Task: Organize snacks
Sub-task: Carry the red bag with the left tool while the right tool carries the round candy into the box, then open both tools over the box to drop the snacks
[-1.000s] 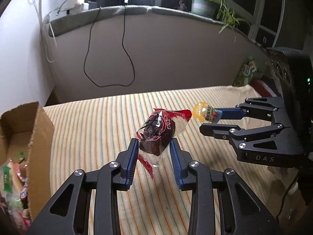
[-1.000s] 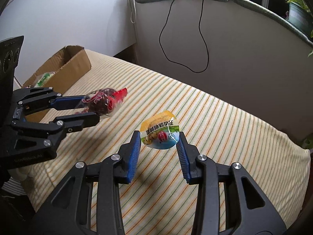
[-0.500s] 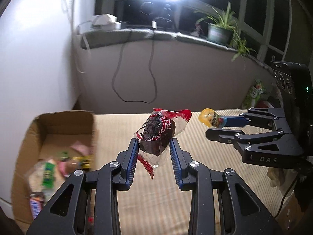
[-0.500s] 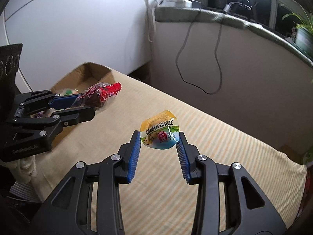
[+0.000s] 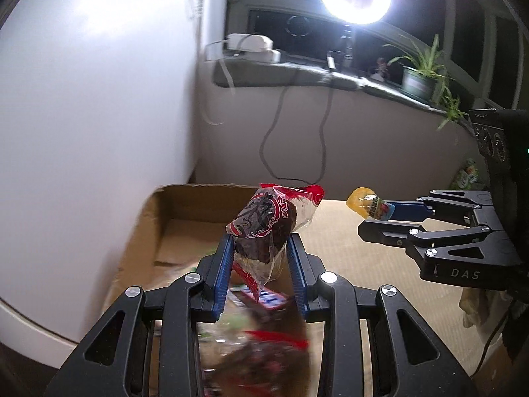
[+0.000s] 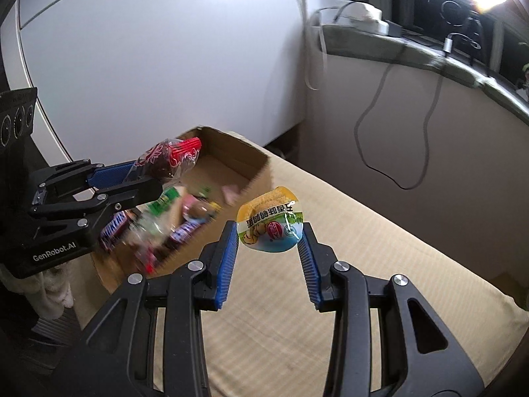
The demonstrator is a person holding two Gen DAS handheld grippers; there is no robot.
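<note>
My left gripper (image 5: 261, 248) is shut on a dark snack in a clear and red wrapper (image 5: 267, 225) and holds it in the air over the open cardboard box (image 5: 145, 228). It also shows in the right wrist view (image 6: 165, 160). My right gripper (image 6: 269, 231) is shut on a round yellow snack cup with a printed lid (image 6: 269, 225), held above the striped bed right of the box (image 6: 258, 168). The cup also shows in the left wrist view (image 5: 368, 203).
The box holds several wrapped snacks (image 6: 165, 221), blurred by motion. A white wall (image 5: 82, 115) stands close behind the box. A grey ledge (image 5: 297, 72) with a hanging black cable (image 5: 274, 139) and a potted plant (image 5: 420, 76) runs along the back. The striped bed (image 6: 363, 264) stretches right.
Both grippers have swung left with their snacks. The left one has gone from over the striped bed to over the box, and the right one now hangs beside the box's edge.
</note>
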